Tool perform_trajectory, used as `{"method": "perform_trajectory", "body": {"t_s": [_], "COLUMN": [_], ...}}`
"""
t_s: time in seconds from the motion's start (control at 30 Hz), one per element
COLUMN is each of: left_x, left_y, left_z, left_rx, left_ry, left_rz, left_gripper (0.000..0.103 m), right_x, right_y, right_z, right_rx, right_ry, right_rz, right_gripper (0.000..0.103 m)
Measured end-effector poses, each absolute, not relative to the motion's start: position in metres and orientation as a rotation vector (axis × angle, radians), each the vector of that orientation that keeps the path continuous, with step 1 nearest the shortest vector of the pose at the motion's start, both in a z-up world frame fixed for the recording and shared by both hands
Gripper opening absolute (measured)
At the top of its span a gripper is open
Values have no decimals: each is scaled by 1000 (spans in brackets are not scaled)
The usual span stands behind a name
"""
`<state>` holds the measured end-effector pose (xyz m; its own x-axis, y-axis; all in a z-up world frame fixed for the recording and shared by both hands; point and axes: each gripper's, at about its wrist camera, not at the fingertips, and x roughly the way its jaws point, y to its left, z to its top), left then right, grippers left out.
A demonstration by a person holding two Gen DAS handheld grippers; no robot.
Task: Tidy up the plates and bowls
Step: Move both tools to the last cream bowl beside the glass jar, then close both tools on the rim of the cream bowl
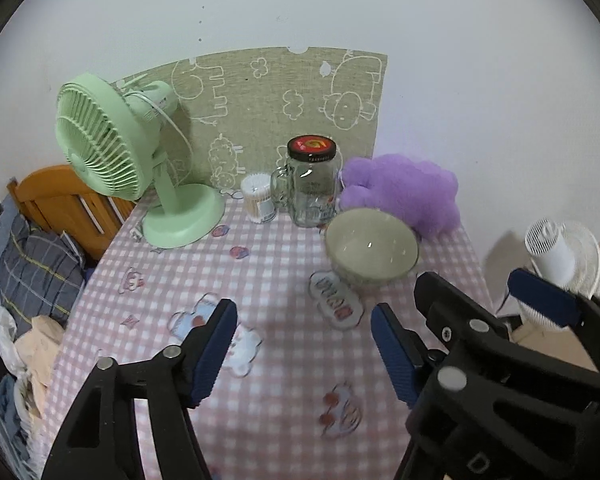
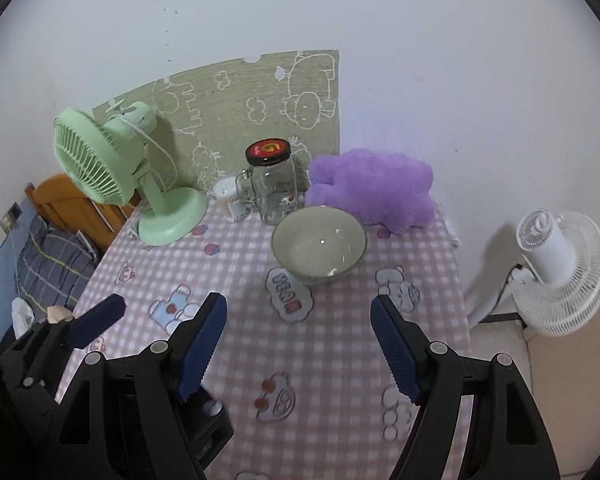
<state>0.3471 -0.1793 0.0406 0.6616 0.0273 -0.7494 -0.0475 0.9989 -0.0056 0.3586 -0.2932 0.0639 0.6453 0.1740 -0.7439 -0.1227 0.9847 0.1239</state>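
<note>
On the checked tablecloth, one bowl; two hand-held grippers, jaws apart.

One bowl – two fans

a lived-in bedroom at home: a small table under a pink checked cartoon cloth stands against a white wall, just beside a wooden bed frame with a plaid pillow, a green desk fan, a purple plush toy and a white floor fan.
</note>
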Motion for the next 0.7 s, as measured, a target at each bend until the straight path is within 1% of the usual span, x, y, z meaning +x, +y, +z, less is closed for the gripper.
{"method": "perform_trajectory", "body": {"t_s": [0.4,0.47,0.57,0.7], "left_x": [431,444,462,482], "left_y": [-201,-205,-210,-212], "left_z": [12,5,-8,-31], "left_rx": [-7,9,6,-25], "left_ry": [857,861,875,902], "left_rz": [67,65,57,42], "left_gripper": [62,59,55,53], "right_x": [444,457,475,495], "right_y": [-314,-317,-322,-326], "right_z": [36,28,14,-5], "right_rx": [72,74,88,95], "right_ry": [862,869,884,907], "right_rz": [141,132,110,92], "right_gripper": [77,73,71,69]}}
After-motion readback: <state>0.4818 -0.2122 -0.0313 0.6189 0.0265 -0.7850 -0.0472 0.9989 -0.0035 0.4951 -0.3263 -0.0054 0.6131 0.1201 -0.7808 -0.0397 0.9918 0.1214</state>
